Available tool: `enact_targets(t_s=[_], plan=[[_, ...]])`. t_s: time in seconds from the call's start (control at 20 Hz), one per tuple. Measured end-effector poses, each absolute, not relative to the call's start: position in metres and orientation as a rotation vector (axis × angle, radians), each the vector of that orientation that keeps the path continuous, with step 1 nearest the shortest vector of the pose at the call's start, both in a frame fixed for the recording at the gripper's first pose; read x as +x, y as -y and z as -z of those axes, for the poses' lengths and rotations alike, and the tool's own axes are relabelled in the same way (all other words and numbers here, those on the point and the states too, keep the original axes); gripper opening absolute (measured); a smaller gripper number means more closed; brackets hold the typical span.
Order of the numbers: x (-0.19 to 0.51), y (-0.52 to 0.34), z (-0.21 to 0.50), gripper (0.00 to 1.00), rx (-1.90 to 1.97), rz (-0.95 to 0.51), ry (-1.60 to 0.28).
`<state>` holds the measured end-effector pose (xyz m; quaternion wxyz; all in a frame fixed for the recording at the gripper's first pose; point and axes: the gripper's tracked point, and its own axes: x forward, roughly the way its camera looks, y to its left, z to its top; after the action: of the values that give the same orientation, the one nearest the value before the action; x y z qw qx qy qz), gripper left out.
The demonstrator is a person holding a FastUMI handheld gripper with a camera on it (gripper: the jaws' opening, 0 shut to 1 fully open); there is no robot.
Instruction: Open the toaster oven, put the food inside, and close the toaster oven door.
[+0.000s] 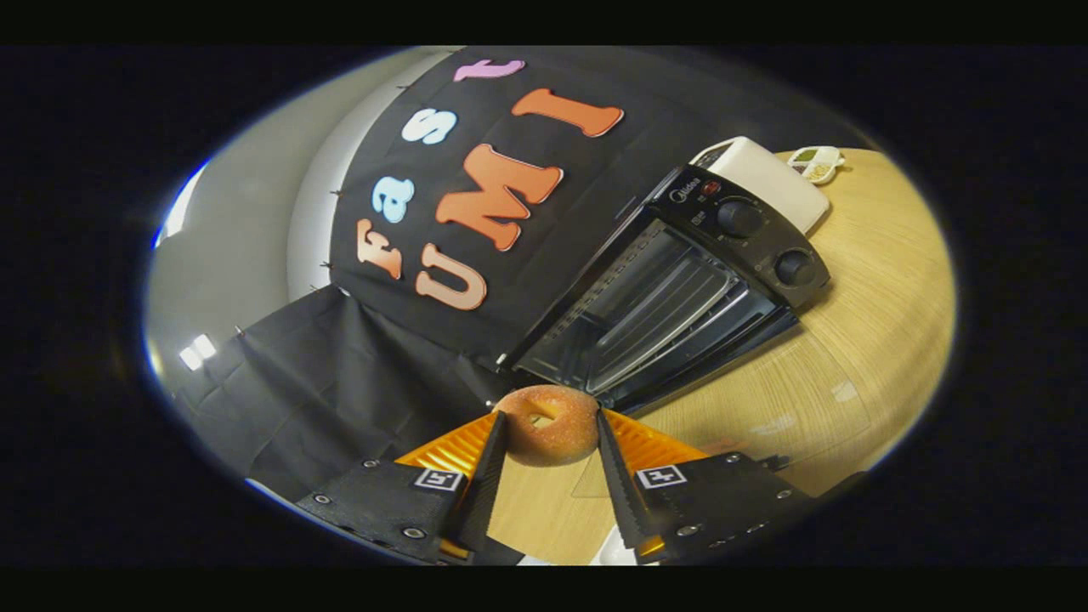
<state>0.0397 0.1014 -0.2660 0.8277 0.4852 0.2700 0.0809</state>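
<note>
A sugared ring doughnut (548, 425) is held between my two fingers, and my gripper (548, 429) is shut on it, lifted above the wooden table (858, 340). Beyond the doughnut stands the black toaster oven (680, 289) with its door (705, 361) folded down open. Its wire rack (654, 319) shows inside the cavity. Two round knobs (739, 218) sit on the oven's control panel at the right. The whole view is tilted.
A white flat appliance (778, 183) lies behind the oven, and a small white dish (816, 163) with food sits at the table's far end. Black cloth forms the booth wall to the oven's left. A white object (614, 551) lies under the fingers.
</note>
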Motion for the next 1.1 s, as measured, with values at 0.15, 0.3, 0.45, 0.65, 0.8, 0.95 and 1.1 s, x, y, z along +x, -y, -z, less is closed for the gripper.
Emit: enact_targets(t_s=[0.15,0.3,0.45,0.65,0.8,0.95,1.1], plan=[[0.061,-0.093,0.281,0.59,0.987,-0.113,-0.587],[0.08,-0.09,0.285,0.59,0.954,-0.09,-0.577],[0.101,-0.086,0.293,0.59,0.904,-0.071,-0.576],[0.129,-0.071,0.303,0.59,0.793,-0.028,-0.564],[0.147,-0.064,0.311,0.59,0.726,-0.005,-0.544],[0.158,-0.057,0.329,0.59,0.706,0.027,-0.56],[0.168,-0.054,0.332,0.6,0.683,0.029,-0.546]])
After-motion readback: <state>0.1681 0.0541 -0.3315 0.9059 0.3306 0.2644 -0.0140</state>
